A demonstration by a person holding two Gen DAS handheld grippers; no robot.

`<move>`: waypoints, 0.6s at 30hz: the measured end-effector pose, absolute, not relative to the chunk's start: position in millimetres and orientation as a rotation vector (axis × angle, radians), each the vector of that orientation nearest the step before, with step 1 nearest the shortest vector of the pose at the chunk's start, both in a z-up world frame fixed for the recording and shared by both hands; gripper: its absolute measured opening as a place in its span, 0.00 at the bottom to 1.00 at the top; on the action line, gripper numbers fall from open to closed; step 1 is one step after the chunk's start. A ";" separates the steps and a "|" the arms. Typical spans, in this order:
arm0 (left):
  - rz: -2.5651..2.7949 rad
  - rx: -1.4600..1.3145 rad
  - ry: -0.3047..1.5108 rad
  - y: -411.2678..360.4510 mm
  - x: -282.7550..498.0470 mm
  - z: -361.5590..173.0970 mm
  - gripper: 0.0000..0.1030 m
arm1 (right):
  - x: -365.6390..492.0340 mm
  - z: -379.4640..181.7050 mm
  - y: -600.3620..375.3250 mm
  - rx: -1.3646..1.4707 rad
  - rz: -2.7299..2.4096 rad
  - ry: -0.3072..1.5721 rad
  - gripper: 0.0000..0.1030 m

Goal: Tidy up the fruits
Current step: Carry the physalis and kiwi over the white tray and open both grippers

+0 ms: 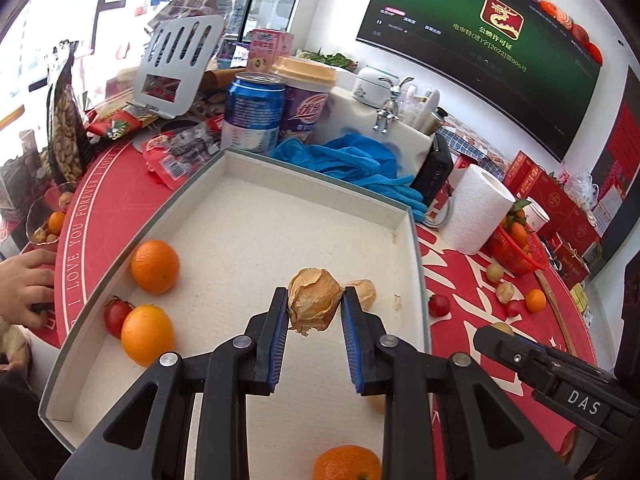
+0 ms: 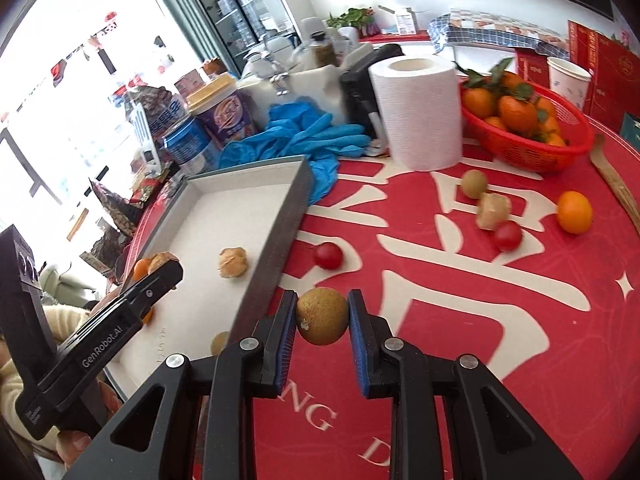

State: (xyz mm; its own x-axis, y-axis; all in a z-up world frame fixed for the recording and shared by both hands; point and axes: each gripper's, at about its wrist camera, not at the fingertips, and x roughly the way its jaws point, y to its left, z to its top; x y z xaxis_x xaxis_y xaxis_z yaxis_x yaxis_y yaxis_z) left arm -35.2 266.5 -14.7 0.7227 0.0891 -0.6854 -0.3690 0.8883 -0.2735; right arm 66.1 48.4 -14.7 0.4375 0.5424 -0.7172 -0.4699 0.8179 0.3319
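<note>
My left hand-held gripper [image 1: 315,307] is clamped on a papery husked physalis [image 1: 314,300], the blue pads pressing its husk from both sides, and it hangs above the white floor of the shallow tray [image 1: 414,240], toward the tray's right wall. My right hand-held gripper [image 2: 322,316] is closed on a round brownish-green fruit [image 2: 322,316] and sits just outside that same wall, over the red tabletop [image 2: 440,280]. I judge the step in hand to be carrying both fruits into the tray, so I want to bring each one low over the tray floor before letting go, since both are round and will likely roll. The husk is fragile, so I should keep the squeeze light and set it beside the other physalis [image 1: 362,290] lying just beyond it in the tray. The brown fruit has to clear the tray wall first. Against the tray's left wall lie two oranges [image 1: 155,266] and a cherry tomato [image 1: 117,314]; another orange [image 1: 346,464] lies at the tray's near end. Beyond the tray's right wall, loose on the tabletop, are a tomato [image 2: 327,255], then a cluster of small fruits [image 2: 494,210] and a small orange [image 2: 574,212]. Farther still stand a paper towel roll [image 2: 420,112] and a red basket [image 2: 532,152].
</note>
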 end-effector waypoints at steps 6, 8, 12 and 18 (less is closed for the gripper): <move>0.320 -0.457 0.749 291.7 -42.6 -25.8 0.28 | 58.5 -11.8 101.4 0.015 0.714 0.925 0.26; 0.342 -0.460 0.753 296.5 -44.3 -28.1 0.28 | 56.5 -13.6 115.6 -0.010 0.733 0.930 0.26; 0.357 -0.475 0.769 302.5 -45.0 -32.4 0.37 | 54.9 -19.2 134.5 -0.029 0.762 0.951 0.26; 0.353 -0.446 0.766 295.5 -42.6 -30.6 0.54 | 60.4 -27.6 141.3 -0.036 0.760 0.980 0.26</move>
